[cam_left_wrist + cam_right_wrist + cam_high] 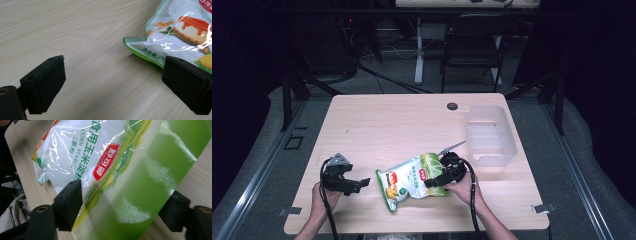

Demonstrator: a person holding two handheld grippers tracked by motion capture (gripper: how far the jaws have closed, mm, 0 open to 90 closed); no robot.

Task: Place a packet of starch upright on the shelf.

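The corn starch bag (411, 181) is lying flat on the table (377, 125), near my edge. My right gripper (435, 182) is sitting at the bag's green end, its jaws spread on both sides of the bag, not squeezing it yet. My left gripper (358, 184) is waiting just beside the bag's other end, jaws wide apart, holding nothing. A clear box (490, 136) is sitting beyond the bag.

a lab-style recording bay, dim and curtained off

a pale wooden table (377, 120) stands on grey floor between dark drapes and black metal frame struts (292, 95); behind it sit a black folding chair (472, 47), the white leg of another desk (418, 50) and loose cables (357, 62) under equipment.
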